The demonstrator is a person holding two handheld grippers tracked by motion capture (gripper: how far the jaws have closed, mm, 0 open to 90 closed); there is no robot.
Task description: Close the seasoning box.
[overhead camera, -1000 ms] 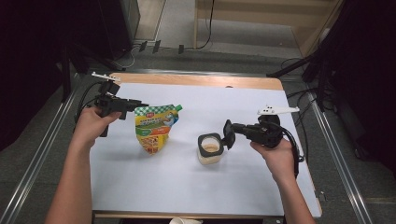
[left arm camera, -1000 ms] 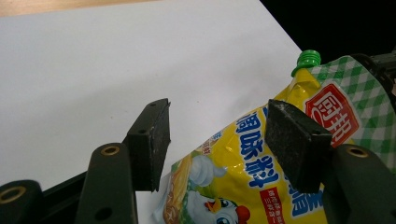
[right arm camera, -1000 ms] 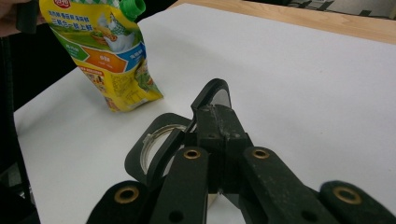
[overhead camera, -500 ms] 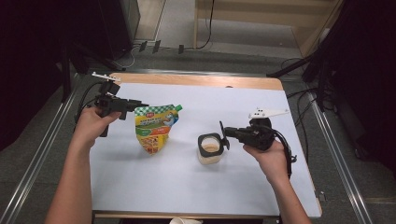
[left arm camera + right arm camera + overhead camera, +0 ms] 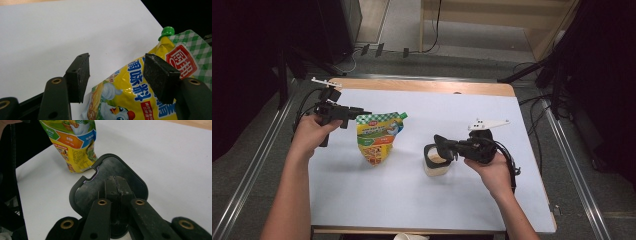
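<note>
The right tongs (image 5: 443,147) are clenched on a black lid (image 5: 107,187), held just above the cup (image 5: 436,161) mid-surface. The left tongs (image 5: 357,113) gape open beside the pouch (image 5: 375,138), whose long axis runs away from the person.

there was one table (image 5: 522,120), covered by one white sheet (image 5: 377,195). on it lay one pouch (image 5: 375,137) with one green cap (image 5: 403,116), and stood one cup (image 5: 436,164). one black lid (image 5: 110,187) was in view as well, pinched in a gripper. two grippers were counted, the left gripper (image 5: 362,112) and the right gripper (image 5: 447,148), each with two jaws. two hands held them, a left hand (image 5: 310,132) and a right hand (image 5: 492,170), on two forearms. one grey three-cornered plate (image 5: 487,123) sat atop the right gripper. one pale round thing (image 5: 409,236) showed at the table's near edge; what it was could not be told.
</note>
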